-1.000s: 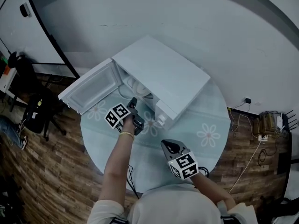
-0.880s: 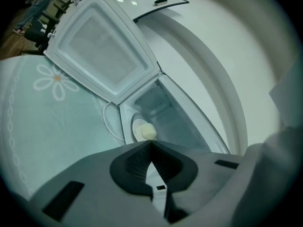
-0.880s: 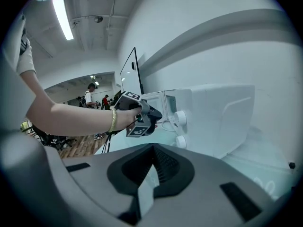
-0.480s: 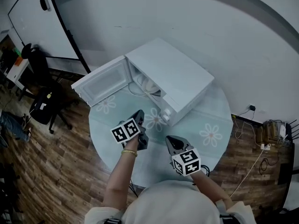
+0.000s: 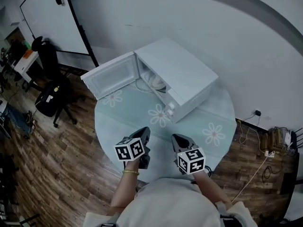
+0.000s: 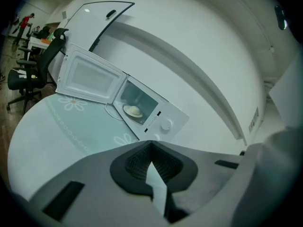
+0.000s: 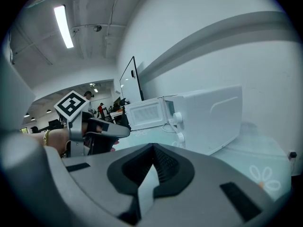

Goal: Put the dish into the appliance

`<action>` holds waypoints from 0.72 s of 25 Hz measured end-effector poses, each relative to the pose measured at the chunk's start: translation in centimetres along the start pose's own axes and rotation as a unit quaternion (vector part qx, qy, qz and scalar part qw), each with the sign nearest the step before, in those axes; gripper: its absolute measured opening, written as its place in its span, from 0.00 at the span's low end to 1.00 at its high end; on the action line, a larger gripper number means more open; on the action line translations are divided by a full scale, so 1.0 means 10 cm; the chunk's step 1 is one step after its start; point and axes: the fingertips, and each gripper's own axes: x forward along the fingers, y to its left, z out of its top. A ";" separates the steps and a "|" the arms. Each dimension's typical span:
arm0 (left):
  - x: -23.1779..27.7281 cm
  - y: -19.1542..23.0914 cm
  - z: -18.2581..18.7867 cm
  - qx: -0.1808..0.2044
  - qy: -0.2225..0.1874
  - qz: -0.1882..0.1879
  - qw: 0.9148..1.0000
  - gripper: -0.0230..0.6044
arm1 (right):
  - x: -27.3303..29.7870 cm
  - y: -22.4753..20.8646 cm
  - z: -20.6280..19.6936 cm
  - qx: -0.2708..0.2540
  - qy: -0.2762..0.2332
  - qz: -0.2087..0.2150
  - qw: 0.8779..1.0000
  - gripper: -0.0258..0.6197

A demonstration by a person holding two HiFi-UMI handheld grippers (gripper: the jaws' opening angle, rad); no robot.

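The white microwave (image 5: pixel 177 74) stands on the round table (image 5: pixel 120 119) with its door (image 5: pixel 113 74) swung open to the left. A pale dish (image 5: pixel 156 82) sits inside the cavity, also plain in the left gripper view as a dish (image 6: pixel 134 110) on the microwave's floor. My left gripper (image 5: pixel 145 130) hangs over the table's near edge, well back from the microwave (image 6: pixel 156 117), its jaws shut with nothing between them. Beside it, my right gripper (image 5: pixel 175 137) is also shut and empty. In the right gripper view, the left gripper (image 7: pixel 102 130) shows to the left of the microwave (image 7: pixel 208 115).
A flower-patterned cloth (image 5: pixel 214 135) covers the table. A black office chair (image 5: pixel 51 97) stands on the wood floor at left, under a whiteboard (image 5: pixel 47 20). Cables and a power strip (image 5: pixel 271 137) lie at right. The wall runs close behind the microwave.
My left gripper has drawn back from the microwave's opening to the table's near edge, leaving the dish inside. The right gripper has stayed near the front edge.
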 end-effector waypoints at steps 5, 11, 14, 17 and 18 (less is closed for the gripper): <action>-0.31 -0.05 -0.20 0.010 0.007 0.010 1.000 0.05 | -0.10 0.10 -0.08 0.005 0.002 0.014 1.000 0.05; -0.57 -0.03 -0.42 0.000 0.010 0.022 1.000 0.05 | -0.20 0.22 -0.15 0.004 0.006 0.033 0.999 0.05; -0.65 -0.02 -0.50 -0.005 0.015 0.023 1.000 0.05 | -0.22 0.26 -0.17 0.007 0.007 0.037 0.999 0.05; -0.67 -0.02 -0.55 -0.010 0.018 0.022 1.000 0.05 | -0.24 0.28 -0.16 0.004 0.005 0.040 0.999 0.05; -0.67 -0.03 -0.56 -0.013 0.018 0.020 1.000 0.05 | -0.25 0.28 -0.15 0.003 0.004 0.041 0.999 0.05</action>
